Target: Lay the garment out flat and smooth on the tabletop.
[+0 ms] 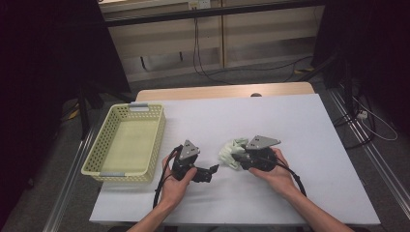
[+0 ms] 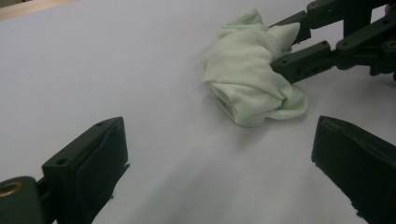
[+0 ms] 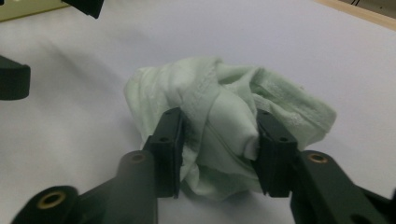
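Note:
A crumpled pale green cloth lies on the white table a little right of centre. My right gripper comes at it from the right and is shut on it. In the right gripper view both black pads press into the cloth, which bulges between and above them. My left gripper rests on the table just left of the cloth, pointing right, open. In the left gripper view its jaws stand wide apart with nothing between them; the cloth lies beyond them, with the right gripper clamped on its far side.
A pale yellow perforated basket stands at the left edge of the table with nothing visible inside. The table's wooden back edge shows beyond the white cover. Cables trail from both grippers toward the front edge. Dark floor and cables surround the table.

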{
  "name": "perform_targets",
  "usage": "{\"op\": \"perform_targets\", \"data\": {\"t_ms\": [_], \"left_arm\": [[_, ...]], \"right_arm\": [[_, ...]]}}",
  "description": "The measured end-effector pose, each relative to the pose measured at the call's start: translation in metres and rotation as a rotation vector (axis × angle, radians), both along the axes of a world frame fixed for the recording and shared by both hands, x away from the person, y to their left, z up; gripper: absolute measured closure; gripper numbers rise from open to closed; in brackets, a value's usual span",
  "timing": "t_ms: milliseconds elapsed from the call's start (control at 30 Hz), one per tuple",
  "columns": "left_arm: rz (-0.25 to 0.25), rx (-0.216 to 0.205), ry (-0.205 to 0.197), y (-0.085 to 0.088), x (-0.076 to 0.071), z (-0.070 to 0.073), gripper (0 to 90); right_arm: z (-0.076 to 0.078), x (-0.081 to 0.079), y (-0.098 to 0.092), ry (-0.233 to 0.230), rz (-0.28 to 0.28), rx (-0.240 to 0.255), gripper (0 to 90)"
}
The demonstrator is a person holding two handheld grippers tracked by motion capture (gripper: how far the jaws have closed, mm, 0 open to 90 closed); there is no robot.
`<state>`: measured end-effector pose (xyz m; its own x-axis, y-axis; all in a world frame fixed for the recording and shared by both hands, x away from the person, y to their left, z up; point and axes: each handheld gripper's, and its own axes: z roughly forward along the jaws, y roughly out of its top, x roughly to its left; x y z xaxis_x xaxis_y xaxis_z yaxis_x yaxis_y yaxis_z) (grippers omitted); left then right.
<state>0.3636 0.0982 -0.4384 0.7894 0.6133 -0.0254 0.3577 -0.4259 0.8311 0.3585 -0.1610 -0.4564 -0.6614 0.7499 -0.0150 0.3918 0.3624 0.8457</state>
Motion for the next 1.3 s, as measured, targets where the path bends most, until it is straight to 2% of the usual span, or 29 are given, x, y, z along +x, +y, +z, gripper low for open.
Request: {"op": "perform_targets", "data": {"t_ms": [67,133,167,267,433,533,600,633,700,733,767,800,833,867,900,933,1000,1033,1133,1167,1200,1233,1300], "left_arm": [[-0.005,0.002,-0.011,-0.001,0.0,0.0,4.0],[-0.007,-0.002,-0.015,-0.002,-0.001,0.0,4.0],[-0.017,-0.006,-0.023,-0.003,-0.001,-0.001,4.1],[-0.032,-0.016,-0.031,-0.006,0.001,-0.003,4.3],[-0.02,-0.014,-0.047,-0.009,0.004,-0.005,6.0],[-0.018,-0.006,-0.071,-0.01,0.004,-0.002,6.2],[-0.02,-0.01,-0.071,-0.01,0.004,-0.001,6.2],[-0.035,-0.022,-0.053,-0.011,0.004,0.002,6.3],[-0.059,-0.021,-0.031,-0.012,0.004,0.003,6.4],[-0.059,-0.021,-0.031,-0.012,0.004,0.003,8.0],[-0.069,-0.004,-0.027,-0.015,0.004,0.004,15.9],[-0.076,-0.005,-0.018,-0.015,0.004,0.004,23.7],[-0.086,0.004,-0.01,-0.015,0.005,0.004,34.1],[-0.086,0.004,-0.01,-0.015,0.005,0.004,44.2],[-0.091,0.013,0.009,-0.014,0.006,0.003,44.2],[-0.096,0.012,0.037,-0.013,0.008,0.001,67.1],[-0.093,0.009,0.05,-0.014,0.008,0.001,80.4],[-0.104,0.008,0.066,-0.016,0.007,0.001,84.0],[-0.117,0.019,0.062,-0.019,0.006,0.001,85.7],[-0.123,0.008,0.066,-0.019,0.004,0.002,85.6],[-0.123,0.008,0.066,-0.019,0.004,0.002,84.2],[-0.142,-0.005,0.058,-0.02,0.001,0.004,79.8],[-0.143,-0.007,0.053,-0.021,0.0,0.005,70.0]], "right_arm": [[0.0,0.0,0.0,-0.003,0.002,-0.003,68.0],[0.0,-0.001,0.0,-0.003,0.003,-0.003,70.5],[0.002,-0.002,-0.001,-0.011,0.019,-0.003,74.9],[0.006,-0.003,-0.001,-0.025,0.038,0.012,77.3],[0.01,-0.006,0.0,-0.037,0.056,0.033,79.4],[0.021,-0.01,0.002,-0.057,0.078,0.064,80.1],[0.023,-0.01,0.003,-0.064,0.082,0.067,80.1],[0.028,-0.012,0.005,-0.069,0.094,0.086,80.1],[0.029,-0.013,0.006,-0.07,0.102,0.091,79.9],[0.029,-0.014,0.007,-0.067,0.106,0.092,79.3],[0.029,-0.014,0.008,-0.062,0.106,0.09,77.7],[0.027,-0.014,0.008,-0.055,0.098,0.09,75.4],[0.026,-0.013,0.008,-0.051,0.091,0.084,71.0],[0.026,-0.013,0.008,-0.051,0.091,0.084,71.0],[0.025,-0.013,0.007,-0.049,0.079,0.078,68.2],[0.024,-0.011,0.004,-0.035,0.05,0.084,59.1],[0.024,-0.01,0.003,-0.034,0.037,0.085,58.1],[0.026,-0.009,-0.001,-0.036,0.026,0.086,56.9],[0.026,-0.009,-0.004,-0.038,0.015,0.087,56.7],[0.026,-0.008,-0.007,-0.038,0.011,0.085,61.1],[0.026,-0.008,-0.007,-0.038,0.011,0.085,61.1],[0.024,-0.008,-0.011,-0.035,0.005,0.075,64.8],[0.021,-0.007,-0.014,-0.021,0.0,0.074,65.4]]}}
